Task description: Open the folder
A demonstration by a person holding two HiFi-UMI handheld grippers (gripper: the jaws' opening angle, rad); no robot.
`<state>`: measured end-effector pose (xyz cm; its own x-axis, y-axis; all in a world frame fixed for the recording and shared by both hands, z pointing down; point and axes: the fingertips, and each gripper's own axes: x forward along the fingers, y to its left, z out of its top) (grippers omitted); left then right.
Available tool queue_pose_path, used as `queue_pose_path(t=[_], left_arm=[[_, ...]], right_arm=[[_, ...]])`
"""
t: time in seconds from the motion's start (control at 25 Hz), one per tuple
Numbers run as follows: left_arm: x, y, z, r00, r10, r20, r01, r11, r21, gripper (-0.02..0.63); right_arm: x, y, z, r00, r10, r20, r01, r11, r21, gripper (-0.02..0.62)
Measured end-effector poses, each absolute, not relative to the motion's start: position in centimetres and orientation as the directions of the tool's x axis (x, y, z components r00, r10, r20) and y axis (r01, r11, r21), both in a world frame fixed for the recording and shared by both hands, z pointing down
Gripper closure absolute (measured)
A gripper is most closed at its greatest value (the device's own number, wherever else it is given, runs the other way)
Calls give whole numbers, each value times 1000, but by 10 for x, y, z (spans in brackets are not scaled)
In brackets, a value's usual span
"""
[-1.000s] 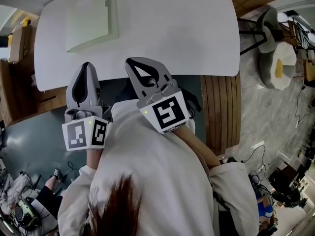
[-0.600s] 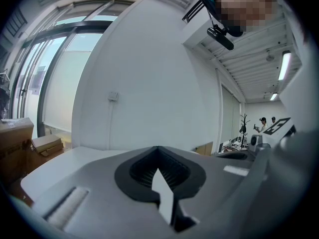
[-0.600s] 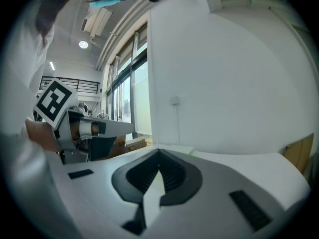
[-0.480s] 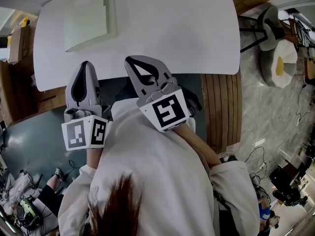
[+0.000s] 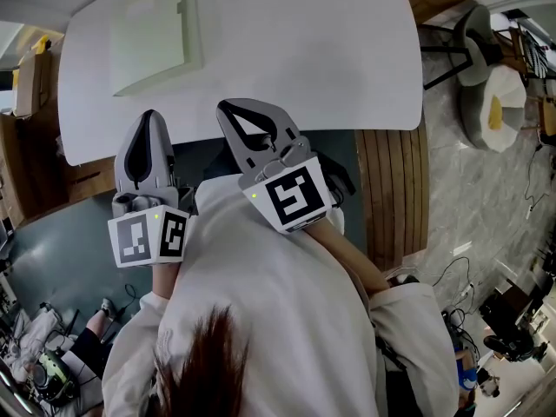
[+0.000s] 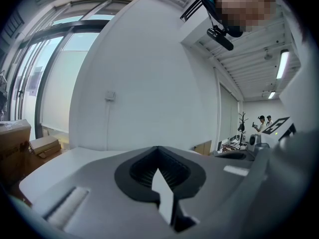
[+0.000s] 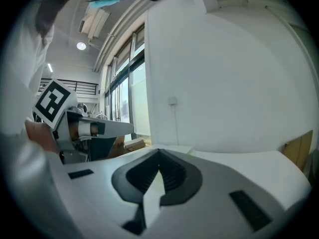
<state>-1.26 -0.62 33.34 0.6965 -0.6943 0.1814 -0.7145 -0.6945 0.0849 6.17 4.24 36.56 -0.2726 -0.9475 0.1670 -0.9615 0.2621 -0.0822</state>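
Note:
A pale green-white folder lies flat and closed on the far left part of the white table. My left gripper is held at the table's near edge, below the folder and apart from it, with its jaws shut and nothing in them. My right gripper hovers beside it to the right, also at the near edge, shut and empty. In the left gripper view the left gripper points level over the white tabletop toward a white wall. The right gripper shows the same in its own view.
My white-sleeved torso fills the lower head view. Cardboard boxes stand left of the table. A wooden slatted platform and a white chair are on the right. People stand far off in the room.

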Motion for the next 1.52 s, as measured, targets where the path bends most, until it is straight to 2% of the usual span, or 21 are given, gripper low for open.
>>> queue_pose_path(t=[1.52], left_arm=[[-5,-20,335,705,-683,189,-705,-703,88,598]], right_arm=[[74,33,369,-240,-954,178,-969,225,-102,589]])
